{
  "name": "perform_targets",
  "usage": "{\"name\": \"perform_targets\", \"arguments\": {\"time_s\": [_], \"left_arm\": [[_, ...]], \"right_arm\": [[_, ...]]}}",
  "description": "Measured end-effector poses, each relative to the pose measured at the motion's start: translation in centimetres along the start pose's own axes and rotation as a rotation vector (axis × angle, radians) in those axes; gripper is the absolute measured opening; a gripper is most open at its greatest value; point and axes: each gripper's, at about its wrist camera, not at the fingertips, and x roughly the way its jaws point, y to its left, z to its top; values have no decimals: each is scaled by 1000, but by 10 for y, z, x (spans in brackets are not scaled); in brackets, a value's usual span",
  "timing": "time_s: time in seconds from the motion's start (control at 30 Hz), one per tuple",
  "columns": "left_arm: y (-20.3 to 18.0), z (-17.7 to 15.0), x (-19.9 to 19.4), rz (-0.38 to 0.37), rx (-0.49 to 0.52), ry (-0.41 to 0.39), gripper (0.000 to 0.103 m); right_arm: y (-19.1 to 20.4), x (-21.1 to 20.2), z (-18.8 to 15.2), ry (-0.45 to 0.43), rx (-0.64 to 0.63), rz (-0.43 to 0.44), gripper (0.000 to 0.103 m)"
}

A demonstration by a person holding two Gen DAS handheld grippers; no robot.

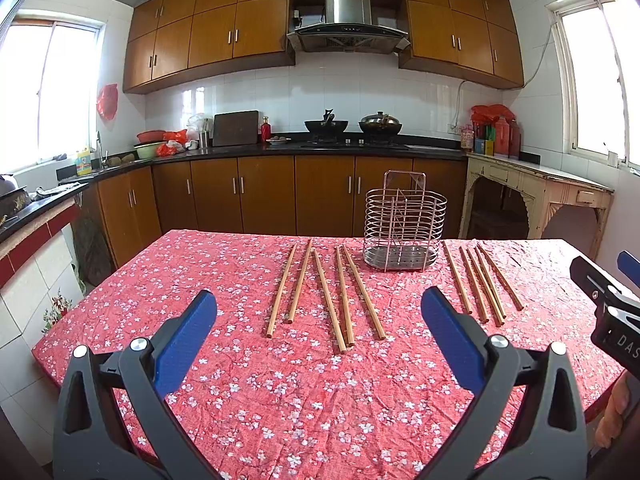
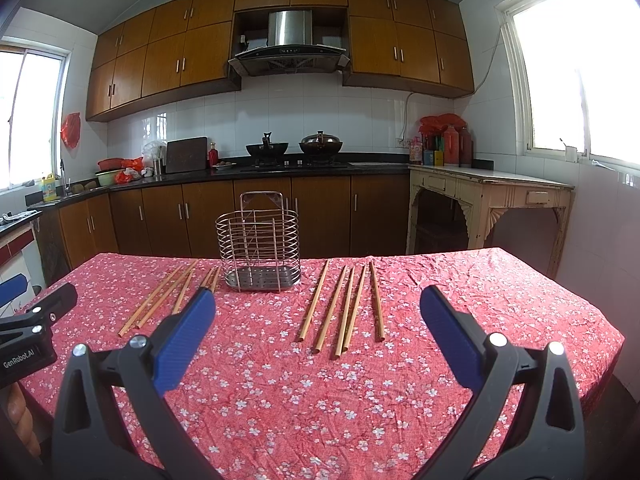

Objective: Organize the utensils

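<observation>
On the counter (image 1: 240,360) under its red flowered cloth, ten wooden chopsticks are lying flat in two groups, five to the left of the wire utensil holder (image 1: 405,227) and five to its right, while the holder is standing upright and empty toward the far edge. Both the left gripper (image 1: 319,332) and the right gripper (image 2: 318,330) are hovering near the front with jaws spread wide and gripping nothing, so by my reading the sorting is not yet begun and every chopstick is waiting to go into the holder

Red white-flowered tablecloth (image 1: 240,400), tan wooden chopsticks (image 1: 326,300), blue fingers (image 1: 184,344)
</observation>
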Motion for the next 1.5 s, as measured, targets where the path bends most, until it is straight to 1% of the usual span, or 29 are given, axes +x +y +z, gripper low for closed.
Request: {"name": "perform_targets", "arguments": {"time_s": [0.23, 0.4, 0.87, 0.9, 1.33, 1.37, 1.5], "left_arm": [[1, 6, -2, -1, 0, 0, 101], [-1, 2, 0, 1, -2, 2, 101], [2, 10, -1, 1, -2, 5, 101], [-3, 3, -2, 1, -2, 3, 101], [-3, 4, -2, 0, -2, 3, 101], [-3, 4, -2, 1, -1, 3, 101], [-3, 4, -2, 1, -1, 3, 101]], "right_arm": [[0, 0, 0, 0, 1, 2, 99], [0, 0, 0, 0, 2, 1, 99], [-2, -1, 0, 1, 3, 2, 99], [-3, -2, 1, 1, 4, 2, 99], [0, -1, -1, 4, 5, 4, 99], [0, 9, -7, 5, 7, 4, 99], [-1, 9, -7, 6, 8, 4, 99]]}}
